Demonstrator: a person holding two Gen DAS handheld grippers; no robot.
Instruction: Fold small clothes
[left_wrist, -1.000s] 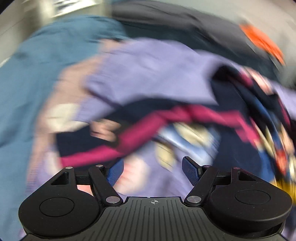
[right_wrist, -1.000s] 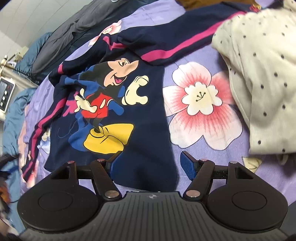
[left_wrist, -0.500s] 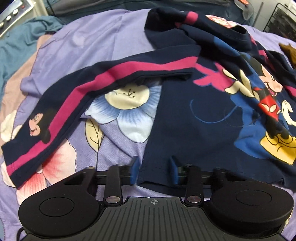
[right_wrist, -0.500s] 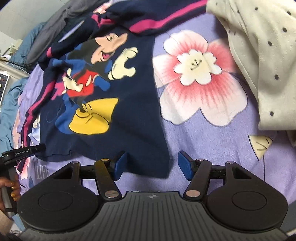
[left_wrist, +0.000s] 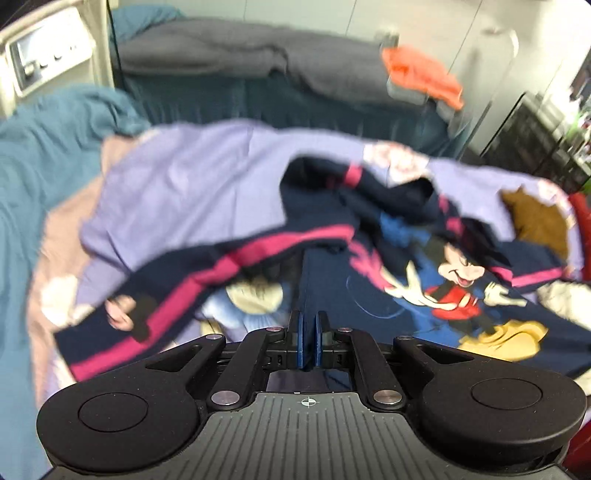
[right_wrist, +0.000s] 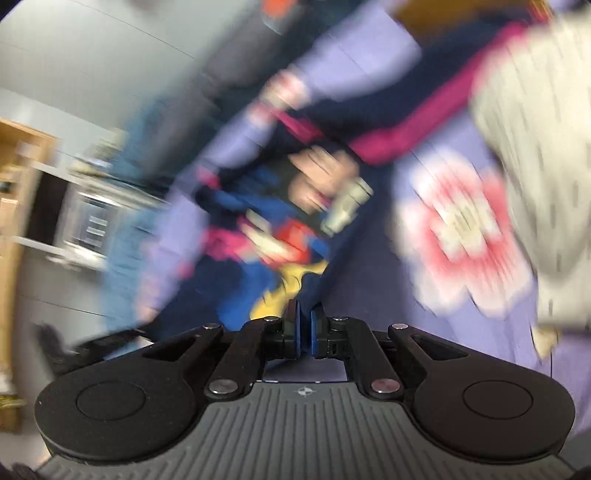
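Observation:
A navy long-sleeved shirt (left_wrist: 369, 295) with pink sleeve stripes and a cartoon mouse print lies on a purple flowered blanket (left_wrist: 184, 192). Its bottom hem is raised off the blanket. My left gripper (left_wrist: 308, 332) is closing tight on the hem's left corner, and navy cloth runs up from between the blue pads. In the blurred right wrist view the shirt (right_wrist: 362, 277) stretches away from my right gripper (right_wrist: 303, 328). That gripper is closing on the hem's right corner, with dark cloth between its pads.
A cream dotted garment (right_wrist: 535, 129) lies to the shirt's right and a brown one (left_wrist: 532, 218) lies beyond it. Teal bedding (left_wrist: 44, 147) is on the left. Grey bedding (left_wrist: 221, 51) and an orange cloth (left_wrist: 417, 74) lie behind. A black wire rack (left_wrist: 535, 133) stands far right.
Both grippers went from open over the shirt's hem to closed on it. Both then rose and tilted up, lifting the hem off the blanket.

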